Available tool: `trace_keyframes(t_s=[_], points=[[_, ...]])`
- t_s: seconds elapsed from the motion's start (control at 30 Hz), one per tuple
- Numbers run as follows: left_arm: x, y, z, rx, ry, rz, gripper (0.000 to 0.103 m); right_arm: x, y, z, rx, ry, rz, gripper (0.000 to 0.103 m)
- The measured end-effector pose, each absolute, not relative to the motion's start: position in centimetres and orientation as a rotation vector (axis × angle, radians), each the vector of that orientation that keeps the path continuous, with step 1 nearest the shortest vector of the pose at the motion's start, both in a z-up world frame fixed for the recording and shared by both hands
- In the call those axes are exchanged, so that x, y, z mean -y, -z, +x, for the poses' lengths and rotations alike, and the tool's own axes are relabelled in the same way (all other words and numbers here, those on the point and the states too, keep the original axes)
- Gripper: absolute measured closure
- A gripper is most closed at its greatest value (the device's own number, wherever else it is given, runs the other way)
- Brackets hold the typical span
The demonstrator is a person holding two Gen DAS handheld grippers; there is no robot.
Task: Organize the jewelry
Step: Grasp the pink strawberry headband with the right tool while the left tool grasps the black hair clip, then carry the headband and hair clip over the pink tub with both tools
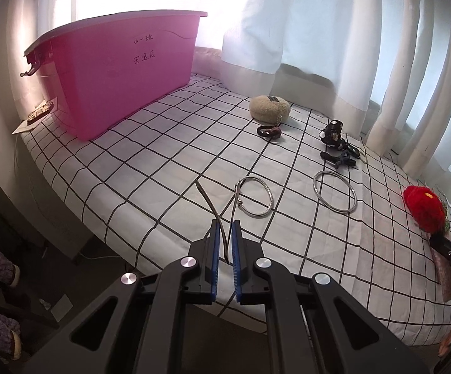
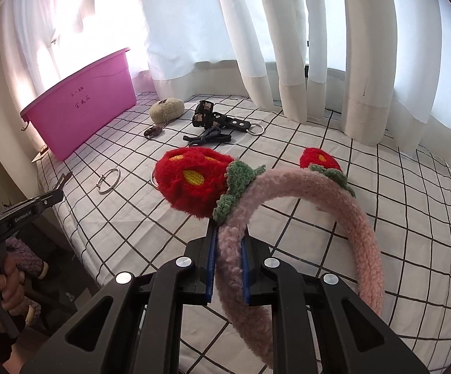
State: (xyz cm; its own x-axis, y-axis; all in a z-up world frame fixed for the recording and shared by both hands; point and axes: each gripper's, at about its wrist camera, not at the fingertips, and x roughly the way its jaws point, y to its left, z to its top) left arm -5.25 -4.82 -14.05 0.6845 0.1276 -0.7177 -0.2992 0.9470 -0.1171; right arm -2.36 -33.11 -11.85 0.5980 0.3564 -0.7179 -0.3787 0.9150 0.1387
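My left gripper [image 1: 225, 227] is shut on a thin curved metal strip [image 1: 208, 201] and holds it above the checked bedsheet [image 1: 163, 162]. Two silver bangles lie ahead: one [image 1: 255, 196] close, one [image 1: 336, 194] to its right. My right gripper [image 2: 228, 233] is shut on a pink fuzzy headband [image 2: 334, 205] with two red strawberry ears [image 2: 194, 180], held above the bed. The headband's red ear [image 1: 424, 207] also shows at the right edge of the left wrist view. A pink storage bin [image 1: 116, 74] stands at the far left.
A beige fluffy pouch [image 1: 269, 107] with a dark keychain [image 1: 269, 132] lies mid-bed. A black strap accessory [image 1: 337, 143] lies beyond the bangles. White curtains [image 2: 287, 46] hang behind the bed. The bed's near edge drops off at the left.
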Motion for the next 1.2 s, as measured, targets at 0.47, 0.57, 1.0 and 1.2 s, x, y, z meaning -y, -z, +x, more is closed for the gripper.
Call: trace_keyframes(t_s=[0.47,0.57,1.0,1.2], points=[[6.1,3.9,-7.5,-0.774,-0.235,-0.209,0.095,36.1,2.6,-2.2,-0.770,-0.436,0.053,0.090],[5.5,1.6,-8.3,-0.743,-0.257,-0.206,0.095,35.9,0.1,-1.9,-0.737,-0.464,0.056,0.090],[-3.6,-6.9,-5.6,-0.550,-0.254,-0.179,0.095,23.4,-7.4,1.6,-0.574,-0.611,0.021,0.090],[-11.9,-9.5,-1.8,-0.516,-0.226,-0.152,0.095,13.3,-10.7,5.8,-0.539,-0.677,0.044,0.090]])
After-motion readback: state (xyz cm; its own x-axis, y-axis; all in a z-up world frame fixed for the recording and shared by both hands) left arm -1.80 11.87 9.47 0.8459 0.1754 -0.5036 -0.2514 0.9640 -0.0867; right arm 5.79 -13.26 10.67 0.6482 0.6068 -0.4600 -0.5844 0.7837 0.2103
